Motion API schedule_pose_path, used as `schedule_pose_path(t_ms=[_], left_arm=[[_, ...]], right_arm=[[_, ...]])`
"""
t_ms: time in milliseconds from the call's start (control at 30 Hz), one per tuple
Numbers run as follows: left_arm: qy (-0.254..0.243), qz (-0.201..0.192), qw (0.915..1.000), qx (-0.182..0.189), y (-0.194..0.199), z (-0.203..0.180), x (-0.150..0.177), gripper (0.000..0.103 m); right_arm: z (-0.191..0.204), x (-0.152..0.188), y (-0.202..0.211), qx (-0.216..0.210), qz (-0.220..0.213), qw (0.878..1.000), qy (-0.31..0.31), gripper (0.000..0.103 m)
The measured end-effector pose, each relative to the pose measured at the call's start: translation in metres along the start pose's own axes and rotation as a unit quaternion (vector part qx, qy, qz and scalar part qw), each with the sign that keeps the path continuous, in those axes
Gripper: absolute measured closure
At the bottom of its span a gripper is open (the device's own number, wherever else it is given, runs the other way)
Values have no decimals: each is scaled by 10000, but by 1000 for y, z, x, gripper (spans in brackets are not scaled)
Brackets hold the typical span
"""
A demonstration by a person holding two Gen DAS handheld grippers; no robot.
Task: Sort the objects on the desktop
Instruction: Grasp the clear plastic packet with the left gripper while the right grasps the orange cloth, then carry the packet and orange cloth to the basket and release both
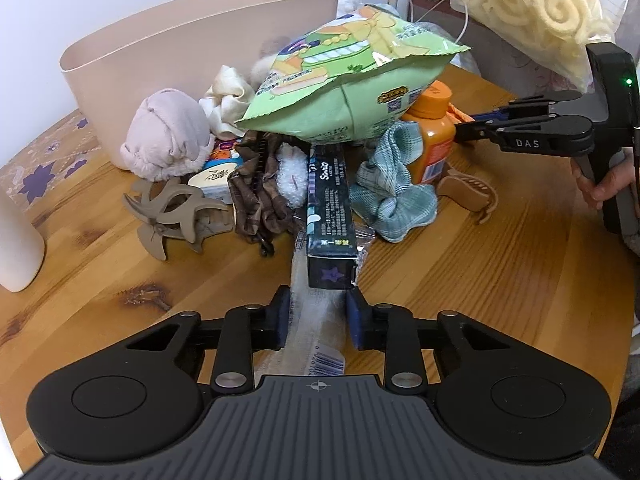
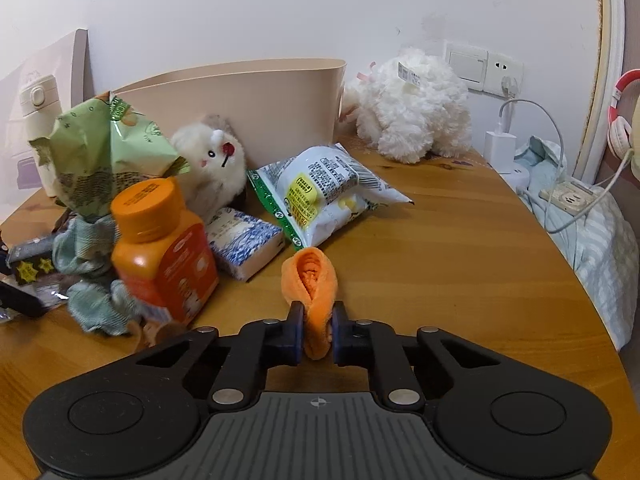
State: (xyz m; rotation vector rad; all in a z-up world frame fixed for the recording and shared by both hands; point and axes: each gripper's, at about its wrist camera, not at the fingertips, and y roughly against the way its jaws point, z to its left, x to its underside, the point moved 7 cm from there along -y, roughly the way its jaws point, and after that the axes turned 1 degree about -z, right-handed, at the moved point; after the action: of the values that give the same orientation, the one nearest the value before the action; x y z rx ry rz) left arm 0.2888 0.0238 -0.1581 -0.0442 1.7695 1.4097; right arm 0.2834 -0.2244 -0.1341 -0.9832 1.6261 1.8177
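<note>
My left gripper [image 1: 318, 320] is shut on a clear plastic packet [image 1: 316, 320] that lies on the wooden table [image 1: 480, 280], partly under a dark Sanrio box [image 1: 330, 216]. The box's near end sits just ahead of the fingertips. Behind it is a pile with a green snack bag [image 1: 344, 92] on top, an orange bottle [image 1: 434, 140] and a teal scrunchie [image 1: 392, 192]. My right gripper [image 2: 318, 330] is shut on an orange scrunchie [image 2: 310, 280], just right of the orange bottle [image 2: 164, 252]. The left wrist view shows the right gripper [image 1: 468, 124] beside that bottle, in a person's hand.
A beige bin [image 1: 180, 40] stands behind the pile. Near it lie a pink knotted cloth [image 1: 168, 136], a taupe hair claw [image 1: 172, 212], a brown plaid scrunchie [image 1: 260, 196] and a tan claw [image 1: 468, 192]. A white snack bag [image 2: 324, 188], tissue pack [image 2: 248, 240] and white plush toy [image 2: 412, 108] lie further back.
</note>
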Motion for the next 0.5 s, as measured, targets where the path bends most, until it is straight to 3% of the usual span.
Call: schedule_pose_path(t_ms=[500], left_arm=[[152, -380, 9990, -188, 41, 4, 7, 78]], right_arm=[[8, -16, 47, -147, -444, 9989, -38, 92]])
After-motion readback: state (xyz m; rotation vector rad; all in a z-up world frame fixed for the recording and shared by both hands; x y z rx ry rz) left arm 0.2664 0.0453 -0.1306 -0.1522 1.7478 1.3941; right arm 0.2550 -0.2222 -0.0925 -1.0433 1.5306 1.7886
